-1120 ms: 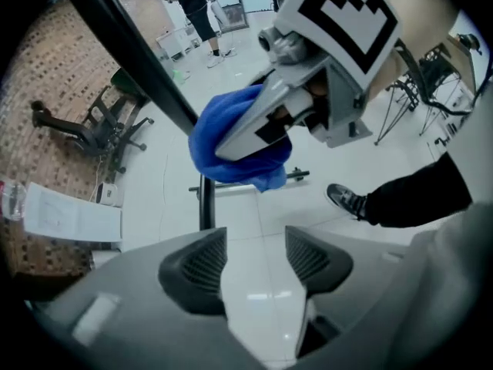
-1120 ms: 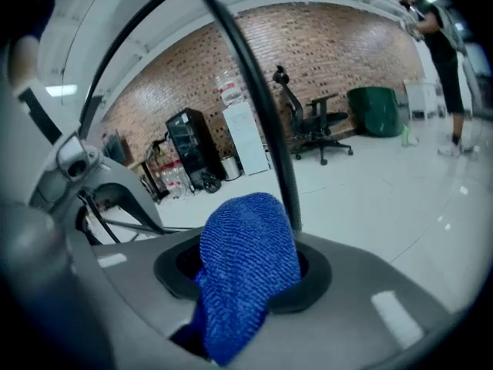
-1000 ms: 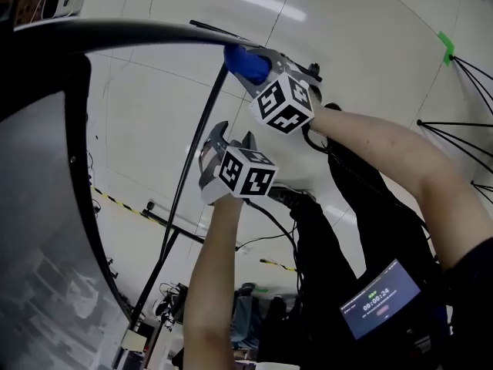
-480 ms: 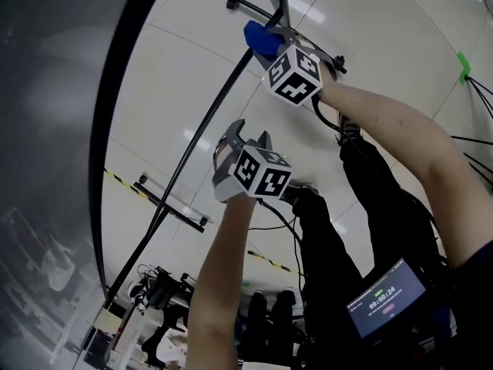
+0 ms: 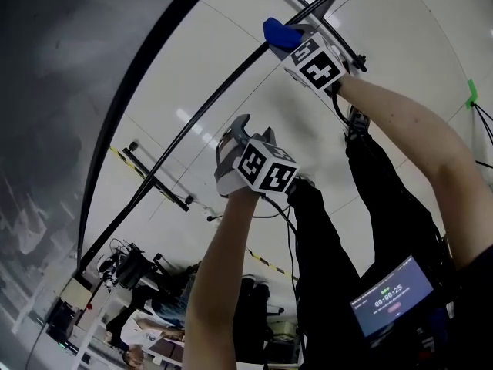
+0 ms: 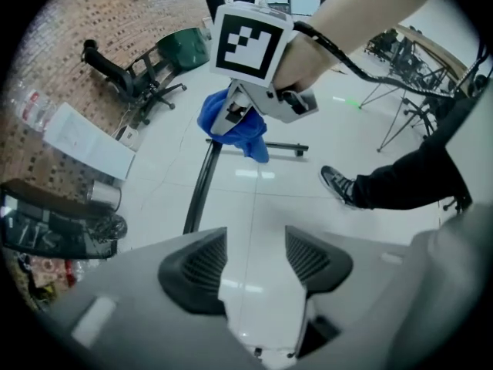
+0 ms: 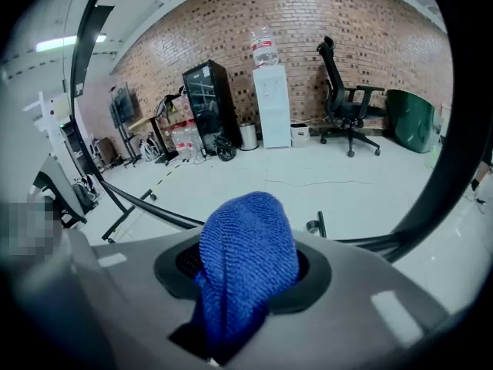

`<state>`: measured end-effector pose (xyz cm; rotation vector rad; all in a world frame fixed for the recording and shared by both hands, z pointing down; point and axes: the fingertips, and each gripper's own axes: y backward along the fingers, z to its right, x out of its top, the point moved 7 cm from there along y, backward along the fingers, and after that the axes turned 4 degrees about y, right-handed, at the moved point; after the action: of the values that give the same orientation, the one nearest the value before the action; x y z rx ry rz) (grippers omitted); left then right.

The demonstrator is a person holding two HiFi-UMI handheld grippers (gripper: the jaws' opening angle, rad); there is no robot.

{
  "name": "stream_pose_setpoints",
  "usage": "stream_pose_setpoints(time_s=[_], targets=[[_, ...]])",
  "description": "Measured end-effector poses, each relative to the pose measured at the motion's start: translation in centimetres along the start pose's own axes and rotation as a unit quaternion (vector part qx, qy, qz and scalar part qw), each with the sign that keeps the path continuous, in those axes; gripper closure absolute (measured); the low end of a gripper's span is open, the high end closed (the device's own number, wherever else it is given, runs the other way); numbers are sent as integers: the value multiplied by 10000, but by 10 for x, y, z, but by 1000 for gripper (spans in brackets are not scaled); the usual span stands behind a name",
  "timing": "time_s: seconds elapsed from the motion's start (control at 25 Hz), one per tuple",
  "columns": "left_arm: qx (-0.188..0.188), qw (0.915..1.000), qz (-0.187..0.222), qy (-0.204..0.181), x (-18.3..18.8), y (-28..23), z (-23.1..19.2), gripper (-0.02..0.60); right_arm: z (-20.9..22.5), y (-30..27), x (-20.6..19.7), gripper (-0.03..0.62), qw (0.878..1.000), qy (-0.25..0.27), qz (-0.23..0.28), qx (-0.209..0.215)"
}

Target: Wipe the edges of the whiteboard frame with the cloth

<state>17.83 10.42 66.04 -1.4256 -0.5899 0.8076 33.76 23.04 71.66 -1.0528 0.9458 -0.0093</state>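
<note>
Far left, filled with the whiteboard (image 5: 46,91): smooth, grey, dully reflective. Rimmed by its frame (image 5: 108,122), a narrow black band bent into one long arc. Just right of that, crossed by a slim black stand tube (image 5: 177,141) over glossy pale floor tiles (image 5: 231,75).

At centre, aimed the left gripper (image 5: 250,129) downward. Kept its jaws apart, with ribbed, dark, wedge-shaped pads clamped on nothing and only shiny floor between them. Carried a boxy white marker cube (image 5: 266,168) with crisp black squares.

Up top and to the right, pinched the cloth (image 5: 279,31) in the right gripper (image 5: 291,38), jaws closed on it. Showed as deep blue, knitted and nubbly, bunched into a rounded wad bulging past the pads. Hung close beside the upper end of the stand tube, well right of the frame's arc; contact not clear.

Lower right, glowed a small flat rectangular screen (image 5: 385,299).
</note>
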Motion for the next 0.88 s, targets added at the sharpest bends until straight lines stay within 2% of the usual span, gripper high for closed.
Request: stream_pose_setpoints(time_s=[0.6, 0.88], targets=[[197, 9968, -37, 774, -90, 5, -3, 345, -78, -40, -1, 430, 9970, 534, -337, 445], [452, 9920, -6, 1178, -128, 10, -7, 345, -106, -51, 2, 430, 9942, 782, -439, 591]])
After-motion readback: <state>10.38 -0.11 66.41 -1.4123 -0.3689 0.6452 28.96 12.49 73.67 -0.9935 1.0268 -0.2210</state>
